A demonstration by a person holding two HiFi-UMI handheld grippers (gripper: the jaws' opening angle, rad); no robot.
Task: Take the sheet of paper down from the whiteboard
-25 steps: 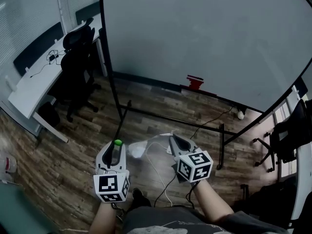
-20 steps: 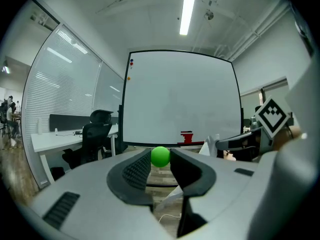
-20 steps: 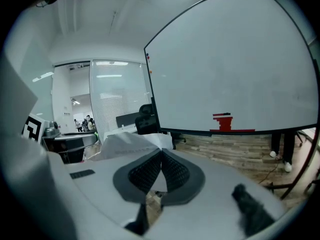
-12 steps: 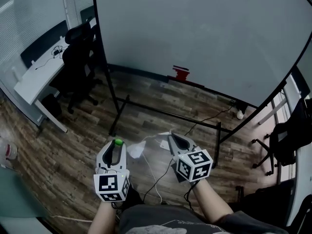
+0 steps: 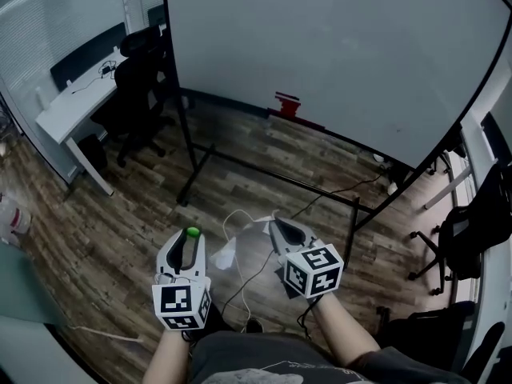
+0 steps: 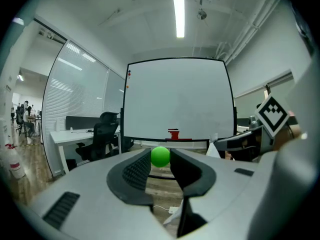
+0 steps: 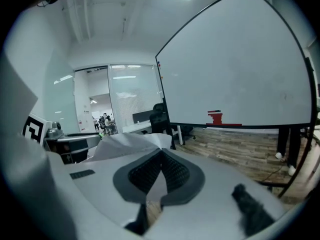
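Receded whiteboard (image 5: 336,46); paper (image 7: 127,144) between right fingers (image 7: 176,173)

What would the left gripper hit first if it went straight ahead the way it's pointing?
Probably the whiteboard, near its bottom edge by the red object. Nothing else shows in between, though depth is unclear.

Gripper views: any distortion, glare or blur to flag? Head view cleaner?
Left gripper view: fisheye bows the whiteboard, dark rim, ceiling light blown out, green ball sharp. Right gripper view: same bowing, sheet of paper soft near the lens. Head view: dim, whiteboard frame curved.
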